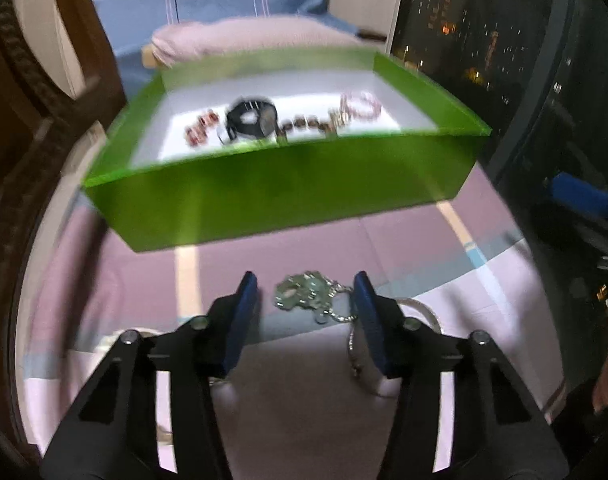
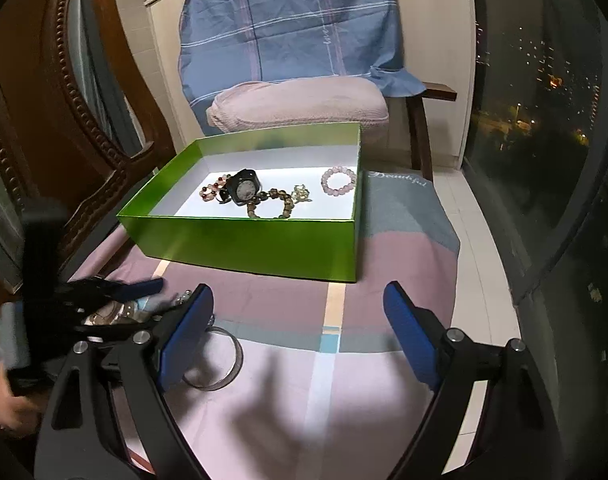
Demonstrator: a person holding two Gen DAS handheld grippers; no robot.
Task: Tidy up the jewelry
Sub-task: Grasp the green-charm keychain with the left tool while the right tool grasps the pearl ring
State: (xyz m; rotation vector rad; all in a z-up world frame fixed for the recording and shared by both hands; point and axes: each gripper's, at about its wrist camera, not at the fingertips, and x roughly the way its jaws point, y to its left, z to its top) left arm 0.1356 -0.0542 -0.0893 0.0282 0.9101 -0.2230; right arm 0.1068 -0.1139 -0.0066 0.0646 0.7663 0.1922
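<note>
Cloth point(image 2: 403, 208) reads "Beautiful", beside green box point(image 2: 244, 244).

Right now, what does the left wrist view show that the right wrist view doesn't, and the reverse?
Only the left wrist view: the silver charm cluster lying between the left gripper's open pads, not pinched.
Only the right wrist view: the right gripper, open over bare cloth, and the full ring of the clear bangle.
Both: the green box holding a black watch, bead bracelets and a pink bracelet.
</note>
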